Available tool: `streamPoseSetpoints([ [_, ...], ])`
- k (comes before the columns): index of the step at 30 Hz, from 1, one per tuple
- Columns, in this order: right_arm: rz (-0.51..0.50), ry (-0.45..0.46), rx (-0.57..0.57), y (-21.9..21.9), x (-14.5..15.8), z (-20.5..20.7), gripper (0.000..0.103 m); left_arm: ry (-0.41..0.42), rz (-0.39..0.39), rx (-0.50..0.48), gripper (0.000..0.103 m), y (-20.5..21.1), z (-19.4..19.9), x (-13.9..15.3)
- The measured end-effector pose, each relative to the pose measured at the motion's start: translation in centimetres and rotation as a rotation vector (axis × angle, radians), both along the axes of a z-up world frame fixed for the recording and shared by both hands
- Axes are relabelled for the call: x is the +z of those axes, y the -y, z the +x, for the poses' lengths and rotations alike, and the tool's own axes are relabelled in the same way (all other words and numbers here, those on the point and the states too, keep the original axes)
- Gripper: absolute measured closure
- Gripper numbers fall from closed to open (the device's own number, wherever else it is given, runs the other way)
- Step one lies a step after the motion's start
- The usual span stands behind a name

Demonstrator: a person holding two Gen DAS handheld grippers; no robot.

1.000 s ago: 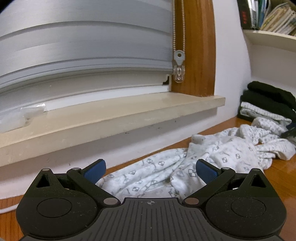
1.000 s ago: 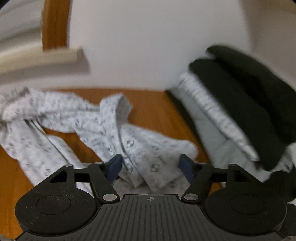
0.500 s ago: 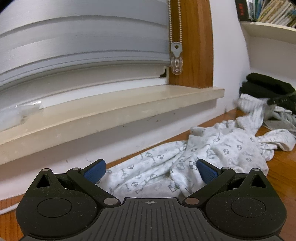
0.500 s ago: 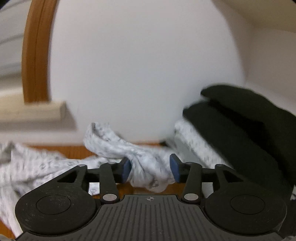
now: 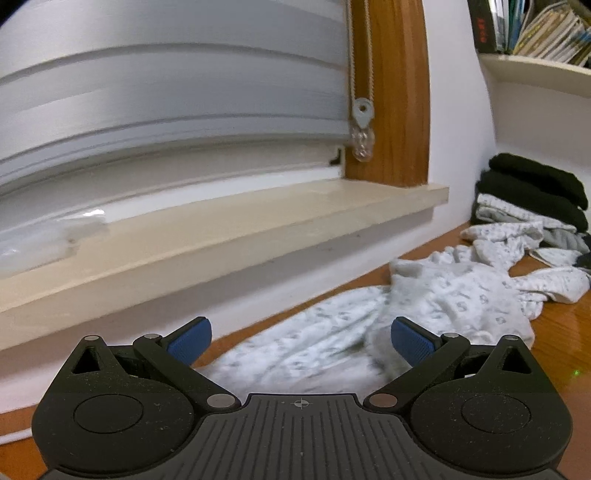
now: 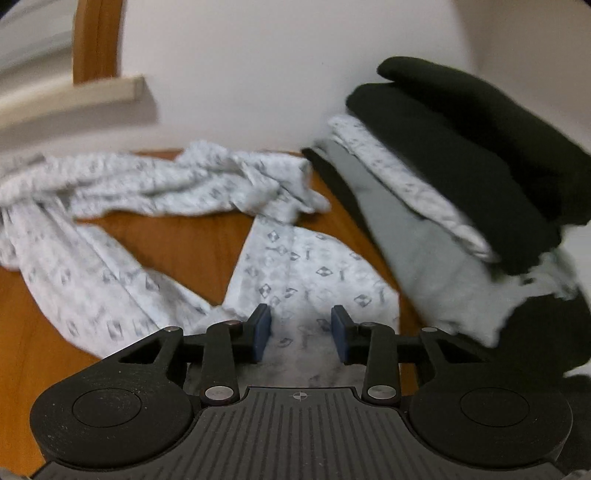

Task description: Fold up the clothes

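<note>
Left wrist view
Left gripper (image 5: 301,338): we saw its blue-padded jaws spread wide apart, holding nothing, just above the near edge of the cloth.
Garment: the crumpled white cotton garment with a small grey diamond print (image 5: 436,295) lay on the orange-brown wooden table (image 5: 561,328), stretching from the gripper toward the right.
Stack: a pile of folded black, white and grey clothes (image 5: 532,199) sat at the far right against the white wall, touching the garment's far end.
Background: we noted a cream window sill (image 5: 236,236), grey blinds (image 5: 177,81) and a shelf of books (image 5: 543,29).

Right wrist view
Right gripper (image 6: 301,328): its jaws stood partly apart with a flat printed part of the garment (image 6: 306,266) lying between and beneath them; we saw no clamping.
Stack (image 6: 461,155): just right of the garment.
</note>
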State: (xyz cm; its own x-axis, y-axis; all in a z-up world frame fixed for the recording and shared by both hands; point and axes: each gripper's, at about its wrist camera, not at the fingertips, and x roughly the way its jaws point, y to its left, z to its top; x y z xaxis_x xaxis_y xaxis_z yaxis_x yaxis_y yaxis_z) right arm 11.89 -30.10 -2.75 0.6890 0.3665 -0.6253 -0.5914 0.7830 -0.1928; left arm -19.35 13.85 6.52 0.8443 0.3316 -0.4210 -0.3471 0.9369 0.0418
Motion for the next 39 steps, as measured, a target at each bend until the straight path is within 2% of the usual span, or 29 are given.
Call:
streamPoseSetpoints([
  [2, -0.019, 0.011, -0.006, 0.2, 0.4, -0.7, 0.066, 0.003, -0.002, 0.014, 0.000, -0.8, -0.9, 0.2],
  [4, 0.008, 0.043, -0.002, 0.0, 0.8, -1.6, 0.064, 0.010, -0.015, 0.030, 0.000, -1.7, -1.8, 0.4],
  [7, 0.110, 0.082, 0.037, -1.1, 1.8, -3.2, 0.061, 0.014, -0.043, 0.049, 0.000, -3.0, -3.1, 0.3],
  [10, 0.212, 0.076, 0.122, -3.2, 2.1, -5.0, 0.050, 0.024, -0.077, 0.064, 0.000, -3.9, -4.1, 0.1],
  [12, 0.275, 0.073, 0.165, -4.5, 1.9, -6.4, 0.049, 0.025, -0.106, 0.060, 0.006, -4.2, -5.0, -0.3],
  [13, 0.303, 0.071, 0.183, -5.2, 1.7, -7.0, 0.048, 0.016, -0.121, 0.058, 0.014, -4.3, -5.5, -0.5],
  [16, 0.389, 0.005, 0.239, -6.9, 0.7, -8.7, 0.039, -0.014, -0.111, 0.050, 0.053, -3.6, -6.7, -0.8],
  [17, 0.401, -0.005, 0.251, -7.5, 0.3, -9.2, 0.038, -0.023, -0.115, 0.046, 0.056, -3.4, -7.1, -0.8],
  [21, 0.368, 0.027, 0.295, -9.5, -0.5, -11.3, 0.034, -0.079, -0.089, 0.050, 0.055, -2.9, -8.3, -1.4],
  [23, 0.358, 0.068, 0.313, -10.1, -0.6, -12.0, 0.030, -0.105, -0.093, 0.043, 0.033, -3.0, -8.3, -1.9],
  [24, 0.353, 0.077, 0.325, -10.3, -0.6, -12.1, 0.027, -0.118, -0.096, 0.039, 0.028, -3.0, -8.3, -2.1],
  [26, 0.329, 0.057, 0.341, -10.6, -0.6, -12.1, 0.027, -0.119, -0.111, 0.022, 0.026, -3.0, -8.1, -2.3],
  [29, 0.350, 0.028, 0.336, -10.2, -0.7, -11.6, 0.027, -0.126, -0.107, -0.001, 0.025, -2.6, -7.2, -2.4],
  [33, 0.394, 0.018, 0.312, -9.7, -0.8, -11.5, 0.027, -0.154, -0.036, -0.006, 0.028, -2.1, -5.3, -2.8],
  [35, 0.404, 0.017, 0.318, -9.6, -0.9, -11.4, 0.027, -0.187, -0.005, 0.024, 0.037, -2.4, -4.4, -3.0],
  [36, 0.407, 0.013, 0.322, -9.6, -0.9, -11.4, 0.027, -0.185, -0.023, 0.022, 0.042, -2.8, -4.2, -3.1],
  [38, 0.412, 0.001, 0.329, -9.6, -0.9, -11.2, 0.027, -0.171, -0.040, 0.031, 0.093, -3.4, -4.2, -3.0],
  [39, 0.416, -0.006, 0.333, -9.5, -0.9, -11.1, 0.027, -0.160, -0.040, 0.043, 0.093, -3.5, -4.4, -2.9],
])
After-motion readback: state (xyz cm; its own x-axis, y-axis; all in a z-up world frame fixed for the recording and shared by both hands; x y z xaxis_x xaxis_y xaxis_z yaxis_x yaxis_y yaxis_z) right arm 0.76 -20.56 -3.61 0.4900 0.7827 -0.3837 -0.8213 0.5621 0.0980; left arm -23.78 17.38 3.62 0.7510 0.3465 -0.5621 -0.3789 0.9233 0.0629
